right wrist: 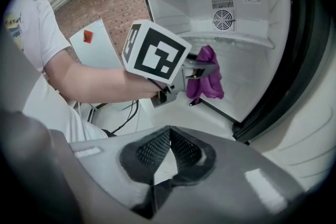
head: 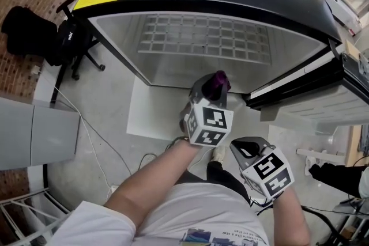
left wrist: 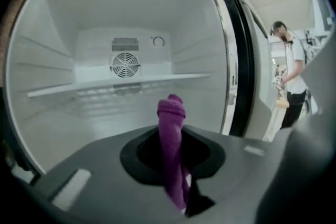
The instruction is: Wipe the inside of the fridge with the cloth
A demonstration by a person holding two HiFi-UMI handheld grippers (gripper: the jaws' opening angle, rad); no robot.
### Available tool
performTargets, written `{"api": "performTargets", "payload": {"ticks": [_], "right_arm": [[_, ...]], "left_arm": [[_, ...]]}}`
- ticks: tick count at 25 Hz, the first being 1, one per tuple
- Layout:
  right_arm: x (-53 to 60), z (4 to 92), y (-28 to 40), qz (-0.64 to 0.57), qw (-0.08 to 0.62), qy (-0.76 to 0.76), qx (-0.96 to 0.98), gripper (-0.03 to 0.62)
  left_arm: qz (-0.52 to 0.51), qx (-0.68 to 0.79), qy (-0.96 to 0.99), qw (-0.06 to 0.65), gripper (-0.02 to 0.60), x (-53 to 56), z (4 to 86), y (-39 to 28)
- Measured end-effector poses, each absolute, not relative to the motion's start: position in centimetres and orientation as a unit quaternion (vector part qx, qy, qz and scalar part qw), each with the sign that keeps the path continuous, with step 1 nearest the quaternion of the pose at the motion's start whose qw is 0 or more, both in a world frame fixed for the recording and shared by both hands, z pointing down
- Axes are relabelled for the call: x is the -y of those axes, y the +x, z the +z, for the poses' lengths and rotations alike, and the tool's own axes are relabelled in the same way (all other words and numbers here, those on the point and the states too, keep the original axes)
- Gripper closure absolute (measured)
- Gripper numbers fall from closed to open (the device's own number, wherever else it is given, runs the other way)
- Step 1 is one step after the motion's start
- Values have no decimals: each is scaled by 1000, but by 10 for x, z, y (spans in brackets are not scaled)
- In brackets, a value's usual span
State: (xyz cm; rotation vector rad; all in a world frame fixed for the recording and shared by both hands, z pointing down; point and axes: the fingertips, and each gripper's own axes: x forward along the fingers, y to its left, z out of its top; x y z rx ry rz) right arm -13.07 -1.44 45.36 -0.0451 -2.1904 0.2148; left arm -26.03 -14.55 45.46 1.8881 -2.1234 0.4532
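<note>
Looking down in the head view, I see my left tool [head: 213, 86] at the opening of the fridge [head: 230, 3], pinching the purple cloth [head: 219, 81]. The right tool [head: 247, 150] is lower, near my body. Only the left gripper view shows the grip well: the cloth [left wrist: 171, 128] stands up between the 2 jaws, with a fan [left wrist: 125, 64] and a shelf [left wrist: 121, 83] behind it, and a person [left wrist: 290, 78] beyond the door side. The right gripper view shows the right tool [right wrist: 168, 132] pressed together on nothing, and the cloth [right wrist: 209, 81] hanging loose under the left tool [right wrist: 202, 67].
</note>
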Motion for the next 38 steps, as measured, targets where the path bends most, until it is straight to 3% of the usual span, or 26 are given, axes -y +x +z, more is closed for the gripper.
{"api": "performTargets", "payload": {"ticks": [7,16,38], "right_arm": [[36,457,-89,94,473,9,876,591],[49,463,-74,97,482,12,870,591],[32,459,-130,62,480,-30,875,591]], "left_arm": [[121,701,671,207,514,205,502,-219],[196,720,638,192,514,200,546,-256],[249,755,583,168,512,127,558,-356]]}}
